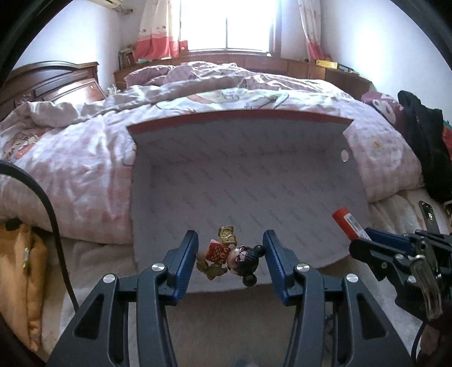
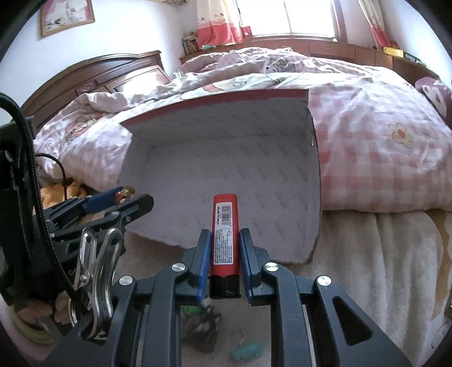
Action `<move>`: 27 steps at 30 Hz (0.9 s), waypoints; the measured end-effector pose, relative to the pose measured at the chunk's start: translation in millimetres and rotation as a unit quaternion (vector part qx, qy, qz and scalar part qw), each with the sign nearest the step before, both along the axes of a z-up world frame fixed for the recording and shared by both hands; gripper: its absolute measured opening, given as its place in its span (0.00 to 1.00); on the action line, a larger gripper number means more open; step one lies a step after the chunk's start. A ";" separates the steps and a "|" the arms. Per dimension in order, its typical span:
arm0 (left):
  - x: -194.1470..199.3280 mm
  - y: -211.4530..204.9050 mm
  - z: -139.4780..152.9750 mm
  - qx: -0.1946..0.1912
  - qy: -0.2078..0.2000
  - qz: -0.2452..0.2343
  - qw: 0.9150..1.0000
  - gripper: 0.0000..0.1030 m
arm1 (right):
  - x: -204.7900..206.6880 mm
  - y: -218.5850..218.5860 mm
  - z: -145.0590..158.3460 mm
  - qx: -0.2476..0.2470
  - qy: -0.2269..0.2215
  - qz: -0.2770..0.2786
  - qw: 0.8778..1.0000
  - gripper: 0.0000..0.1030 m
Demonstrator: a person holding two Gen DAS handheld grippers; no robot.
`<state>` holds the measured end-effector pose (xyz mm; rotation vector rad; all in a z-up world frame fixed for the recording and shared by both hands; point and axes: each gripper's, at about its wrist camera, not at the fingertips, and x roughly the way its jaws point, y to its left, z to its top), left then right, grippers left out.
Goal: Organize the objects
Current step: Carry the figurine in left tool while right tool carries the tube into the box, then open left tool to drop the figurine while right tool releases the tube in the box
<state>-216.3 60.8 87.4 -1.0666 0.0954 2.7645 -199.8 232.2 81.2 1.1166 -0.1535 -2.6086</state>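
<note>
A bedroom, with a rumpled pink quilt (image 1: pixel 84 158) over a cream bedspread (image 2: pixel 381 254) and a bright window (image 1: pixel 226 22) beyond. An open box (image 1: pixel 240 169) with a red rim lies on the bed, straight ahead of both grippers. The left gripper (image 1: pixel 230 255) stands about half open with a small toy figure (image 1: pixel 231 258), red-robed with black round ears, lying crosswise between its blue pads and apparently held there. Off to its right, the right gripper (image 2: pixel 225 255) is clamped tight on a red lighter (image 2: pixel 225 234), which sticks out forward past the fingertips toward the box's near edge. Below the right gripper, small blurred objects lie on the bedspread.
</note>
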 end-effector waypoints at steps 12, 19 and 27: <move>-49.2 3.6 -30.6 -0.009 -0.008 0.001 1.000 0.46 | -38.4 4.2 -22.3 0.024 0.007 -0.019 1.000 0.20; -56.2 4.4 -44.7 -0.007 -0.015 0.010 1.000 0.47 | -43.0 1.4 -33.8 0.028 -0.001 -0.015 1.000 0.20; -49.3 9.5 -43.5 -0.014 -0.020 0.007 1.000 0.62 | -41.1 1.5 -29.0 0.020 0.004 -0.011 1.000 0.34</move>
